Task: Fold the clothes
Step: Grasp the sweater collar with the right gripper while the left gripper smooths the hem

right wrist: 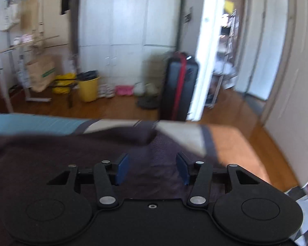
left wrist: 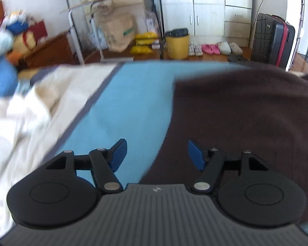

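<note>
A dark brown garment (left wrist: 236,110) lies spread on the bed's blue sheet (left wrist: 129,102). My left gripper (left wrist: 157,152) is open and empty, hovering over the garment's left edge where brown meets blue. In the right wrist view the same garment (right wrist: 71,155) covers the bed below my right gripper (right wrist: 152,168), which is open and empty just above the cloth. A fold or sleeve of the garment (right wrist: 133,133) humps up ahead of it. Both views are blurred.
Cream bedding (left wrist: 30,110) is bunched on the bed's left. Beyond the bed's foot are a yellow bin (left wrist: 177,43), shoes, a dark suitcase (left wrist: 273,39), a rack with bags (left wrist: 117,30) and white wardrobes. An open door (right wrist: 207,49) and wooden floor lie right.
</note>
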### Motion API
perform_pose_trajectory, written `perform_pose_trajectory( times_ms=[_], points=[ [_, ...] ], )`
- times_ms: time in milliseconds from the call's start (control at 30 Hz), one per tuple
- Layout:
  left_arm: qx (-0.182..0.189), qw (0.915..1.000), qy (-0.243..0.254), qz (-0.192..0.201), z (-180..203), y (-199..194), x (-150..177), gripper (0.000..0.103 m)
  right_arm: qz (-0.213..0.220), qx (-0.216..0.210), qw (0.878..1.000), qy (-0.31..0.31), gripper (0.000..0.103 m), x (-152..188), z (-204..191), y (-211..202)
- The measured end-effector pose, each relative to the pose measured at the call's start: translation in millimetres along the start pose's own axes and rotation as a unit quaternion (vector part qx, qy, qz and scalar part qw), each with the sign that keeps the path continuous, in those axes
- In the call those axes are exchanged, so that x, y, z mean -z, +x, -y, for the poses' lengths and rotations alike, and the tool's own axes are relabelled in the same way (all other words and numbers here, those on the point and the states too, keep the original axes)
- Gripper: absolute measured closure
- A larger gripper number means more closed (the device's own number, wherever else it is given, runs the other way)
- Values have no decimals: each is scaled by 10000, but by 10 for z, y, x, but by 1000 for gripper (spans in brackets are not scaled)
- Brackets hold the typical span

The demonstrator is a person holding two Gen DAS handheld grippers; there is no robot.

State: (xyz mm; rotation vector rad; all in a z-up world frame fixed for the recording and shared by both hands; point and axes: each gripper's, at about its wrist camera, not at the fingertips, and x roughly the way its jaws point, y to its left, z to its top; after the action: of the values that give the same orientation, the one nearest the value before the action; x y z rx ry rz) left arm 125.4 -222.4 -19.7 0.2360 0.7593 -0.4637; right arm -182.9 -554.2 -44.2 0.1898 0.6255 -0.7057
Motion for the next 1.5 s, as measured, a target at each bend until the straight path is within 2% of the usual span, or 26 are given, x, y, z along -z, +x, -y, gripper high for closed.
perform_pose_trajectory(
  times_ms=[100, 167, 300, 367, 433, 467, 533, 667, 733, 767, 833, 900, 933, 967, 1000, 1033, 1100, 1167, 1200, 1300, 1333, 1433, 1467, 1500],
  points=[
    [344, 9970, -583, -384, -314, -33, 177, 37, -285, -480, 9977, 386, 43, 282, -33, -72],
    [628, 9919, -969, -535, -478, -42, 190, 37, -388, -690, 9966, 212, 43, 334, -147, -149],
    [1042, 9810, -1548, -529, -617, -39, 199, 37, -581, -1095, 9921, -195, 43, 420, -389, -306],
    [1176, 9779, -1564, -733, -613, 56, 253, 37, -489, -1231, 9905, -357, 43, 448, -475, -415],
    [1265, 9752, -1521, -996, -593, 166, 309, 37, -537, -1300, 9898, -242, 43, 487, -497, -485],
    [1282, 9739, -1474, -1157, -575, 228, 337, 37, -621, -1419, 9879, -12, 43, 502, -483, -523],
    [1185, 9766, -1323, -1214, -511, 274, 350, 37, -805, -1678, 9813, 496, 43, 533, -448, -598],
    [1132, 9809, -1175, -1055, -459, 301, 281, 33, -930, -1407, 9826, 777, 42, 704, -301, -713],
    [1175, 9780, -1361, -1060, -512, 385, 245, 30, -956, -936, 9848, 1107, 40, 789, -131, -749],
    [1227, 9745, -1534, -1084, -550, 433, 259, 29, -997, -709, 9823, 1418, 40, 838, -4, -759],
    [1179, 9745, -1654, -950, -537, 436, 265, 29, -1090, -329, 9708, 2110, 40, 922, 277, -759],
    [1121, 9747, -1757, -804, -519, 432, 269, 40, -1082, -116, 9520, 2860, 40, 1018, 598, -790],
    [915, 9821, -1504, -672, -457, 423, 255, 66, -1008, -20, 9430, 3170, 40, 1057, 737, -820],
    [758, 9890, -1164, -515, -352, 400, 236, 80, -877, 84, 9347, 3442, 40, 1104, 855, -861],
    [610, 9942, -816, -355, -243, 375, 217, 87, -739, 190, 9256, 3706, 40, 1152, 971, -902],
    [484, 9971, -562, -173, -152, 324, 211, 93, -658, 230, 9169, 3929, 40, 1195, 1055, -901],
    [90, 9994, 3, 329, 58, 153, 198, 94, -610, 287, 9017, 4271, 40, 1280, 1188, -868],
    [-35, 9982, 77, 601, 88, -53, 171, 95, -684, 416, 8927, 4434, 40, 1341, 1259, -830],
    [-88, 9973, 97, 729, 97, -157, 156, 95, -721, 643, 8956, 4342, 40, 1288, 1240, -826],
    [-247, 9934, 156, 1112, 124, -469, 114, 95, -664, 1226, 9222, 3606, 39, 1152, 1103, -915],
    [-300, 9917, 176, 1240, 133, -573, 99, 95, -590, 1293, 9268, 3476, 38, 1122, 1068, -945],
    [-213, 9953, -306, 891, -138, -560, 105, 95, -536, 1056, 9227, 3669, 36, 1137, 1099, -930],
    [-233, 9960, -423, 754, -221, -526, 118, 94, -552, 947, 9157, 3866, 36, 1179, 1157, -906],
    [-385, 9971, -328, 560, -244, -445, 124, 94, -572, 834, 9074, 4080, 36, 1225, 1223, -879]
  ],
)
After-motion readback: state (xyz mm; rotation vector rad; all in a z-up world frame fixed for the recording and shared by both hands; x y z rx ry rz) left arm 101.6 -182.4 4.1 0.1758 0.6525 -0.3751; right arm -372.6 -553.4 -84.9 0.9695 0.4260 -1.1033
